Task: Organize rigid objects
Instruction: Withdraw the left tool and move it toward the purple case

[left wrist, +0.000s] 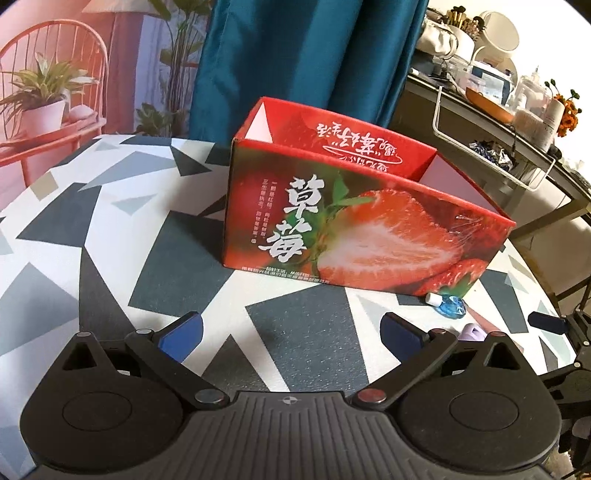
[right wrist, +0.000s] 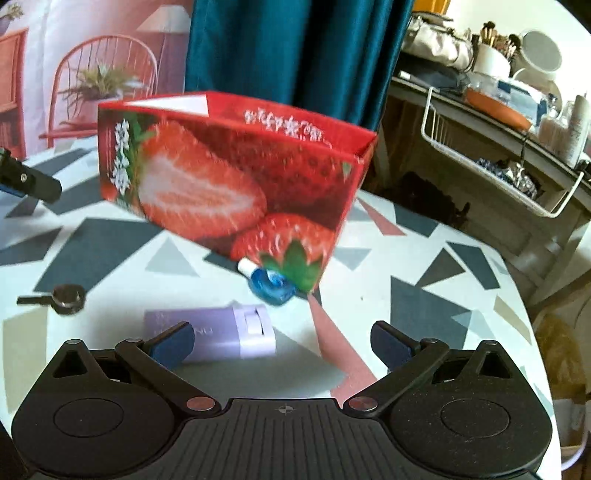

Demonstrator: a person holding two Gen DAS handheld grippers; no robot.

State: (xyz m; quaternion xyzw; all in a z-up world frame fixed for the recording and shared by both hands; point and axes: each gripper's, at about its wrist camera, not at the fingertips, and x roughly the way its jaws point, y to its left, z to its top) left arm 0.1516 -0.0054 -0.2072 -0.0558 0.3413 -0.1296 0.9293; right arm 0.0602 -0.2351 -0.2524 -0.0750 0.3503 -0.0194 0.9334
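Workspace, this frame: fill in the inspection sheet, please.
Surface: round table with grey triangle pattern.
Job's things: open strawberry box upright; blue bottle lying at its corner; lilac case lying nearer; small black round tool apart.
Clutter: nothing seen on the table.
Grippers: left gripper and right gripper both open, empty.
Cables: nothing seen.
Surroundings: teal curtain; crowded side shelf.

A lived-in home room: behind the round table with the grey-and-white triangle pattern [left wrist: 110,229] hangs a teal fabric curtain [left wrist: 295,55]; right of the table, a cluttered dressing shelf [right wrist: 491,110] holds makeup brushes [right wrist: 493,35] and a round white mirror [right wrist: 541,51]
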